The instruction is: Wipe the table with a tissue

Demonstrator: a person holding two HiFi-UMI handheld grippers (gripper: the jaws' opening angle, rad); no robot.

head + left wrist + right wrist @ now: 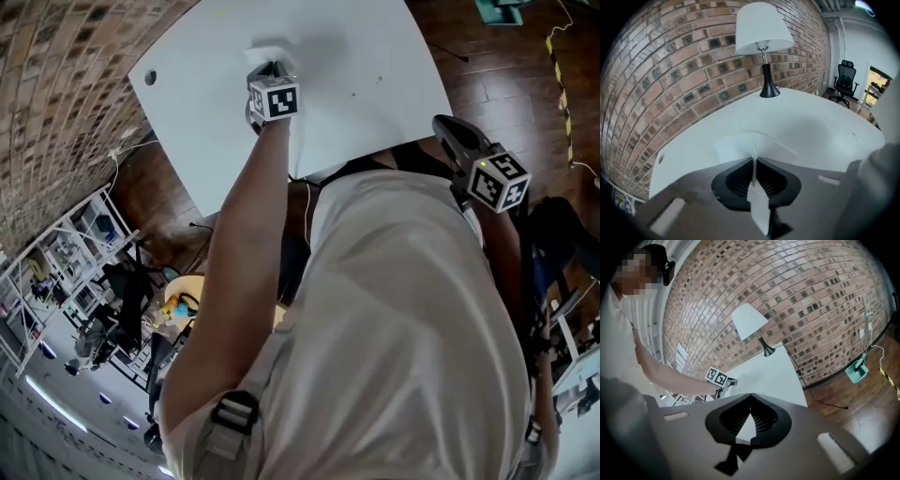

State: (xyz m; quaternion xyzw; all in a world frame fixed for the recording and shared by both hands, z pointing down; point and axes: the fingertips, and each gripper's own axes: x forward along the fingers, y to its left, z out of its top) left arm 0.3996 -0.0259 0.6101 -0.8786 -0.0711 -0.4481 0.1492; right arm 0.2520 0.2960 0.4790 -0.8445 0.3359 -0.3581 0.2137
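Observation:
A white tissue (pixel 751 144) lies spread on the white table (pixel 825 126), and one fold of it runs back between the jaws of my left gripper (pixel 754 160), which is shut on it. From the head view the left gripper (pixel 267 69) points down at the table's far part, with the tissue (pixel 266 53) just ahead of its tips. My right gripper (pixel 448 127) hangs over the table's near right edge, close to the person's chest. Its jaws (pixel 750 398) meet at the tips with nothing between them. The left gripper (pixel 723 380) also shows in the right gripper view.
A table lamp (pixel 764 47) with a white shade stands at the table's far end by the brick wall (pixel 670 70). A cable hole (pixel 150 77) sits near the table's left corner. An office chair (pixel 846 79) stands beyond. A teal object (pixel 857 371) lies on the wooden floor.

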